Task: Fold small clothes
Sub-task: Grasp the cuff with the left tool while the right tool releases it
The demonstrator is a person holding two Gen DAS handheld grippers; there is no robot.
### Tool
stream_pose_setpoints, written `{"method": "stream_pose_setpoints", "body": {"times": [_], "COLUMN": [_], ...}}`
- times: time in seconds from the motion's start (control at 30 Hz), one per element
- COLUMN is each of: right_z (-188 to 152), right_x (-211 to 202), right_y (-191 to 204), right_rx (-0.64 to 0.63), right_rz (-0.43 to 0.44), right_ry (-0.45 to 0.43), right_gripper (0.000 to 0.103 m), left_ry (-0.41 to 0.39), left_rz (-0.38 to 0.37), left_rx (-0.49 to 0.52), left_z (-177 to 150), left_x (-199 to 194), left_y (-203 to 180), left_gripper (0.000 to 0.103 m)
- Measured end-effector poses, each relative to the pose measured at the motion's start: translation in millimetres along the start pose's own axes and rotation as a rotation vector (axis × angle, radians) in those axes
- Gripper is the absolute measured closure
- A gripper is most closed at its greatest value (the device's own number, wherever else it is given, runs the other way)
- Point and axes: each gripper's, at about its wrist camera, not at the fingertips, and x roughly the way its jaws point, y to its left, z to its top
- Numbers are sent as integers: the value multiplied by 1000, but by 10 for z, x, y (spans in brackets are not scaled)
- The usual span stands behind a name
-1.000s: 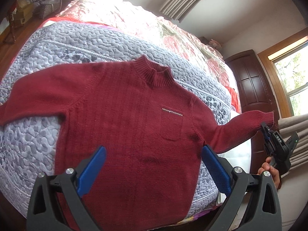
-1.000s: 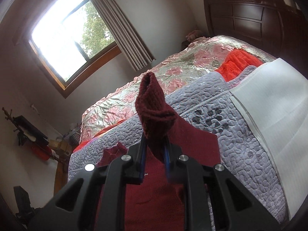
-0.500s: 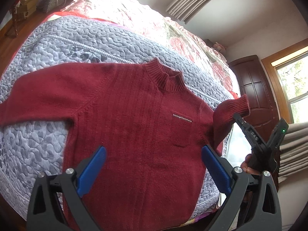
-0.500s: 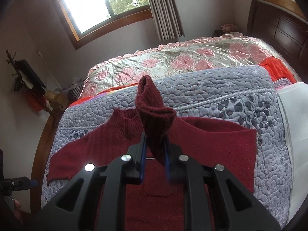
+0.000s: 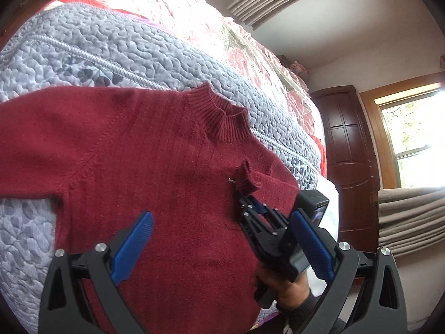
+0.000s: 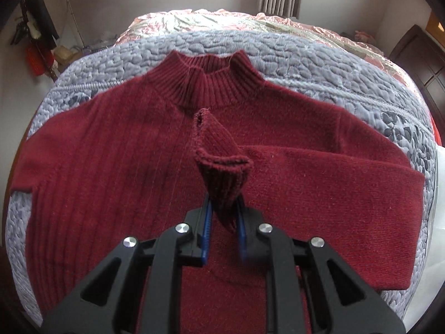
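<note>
While the sleeve fold is in hand: the dark red ribbed knit sweater (image 6: pixel 116 167) lies face up on the grey quilted bedspread (image 5: pixel 116 47), filling the middle of both views.
Right gripper (image 6: pixel 224 231): fingers clenched on the ribbed cuff (image 6: pixel 222 164) of the sleeve at frame right, held over the chest just below the collar (image 6: pixel 205 83).
Sleeve at right (image 6: pixel 333 172): doubled across the body, its bend at the right edge.
Left gripper (image 5: pixel 219 245): fingers spread wide and holding nothing, above the sweater's lower half.
Other sleeve (image 5: pixel 41 128): flat, stretched toward the left edge.
Step, as I judge: first sleeve nearly folded in.
Next move: lower the cuff flat, let go, then take the other sleeve.
</note>
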Motion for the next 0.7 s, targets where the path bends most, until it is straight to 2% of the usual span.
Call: {"method": "stream_pose_setpoints", "body": {"times": [0.17,0.27,0.33,0.5,0.63,0.7], "right_z": [-72,-74,-107,-355,-674,-827], "right_x": [178,154,91,-240,-496,-564], "right_y": [136,177,226,154,118,110], "right_rx": [-40,-58,-66,-21,25,38], "right_rz": [-28,-29,-13,42,85,100], "right_ry": [10,0,-5,8,52,80], "right_gripper": [84,73,60,58,56,56], "left_ry": [88,129,159,227,296,326], "left_rz": [-147,-165,-184,-195,-234,-265], "left_rx": [-115,-136,-153,-194,-226,-275], "left_z": [165,255,298,363,356,316], "left_x": [445,733,914,1372,1759,1939], "left_y": [217,269,285,309,263,271], "left_gripper": [4,4,4,4,4,4]}}
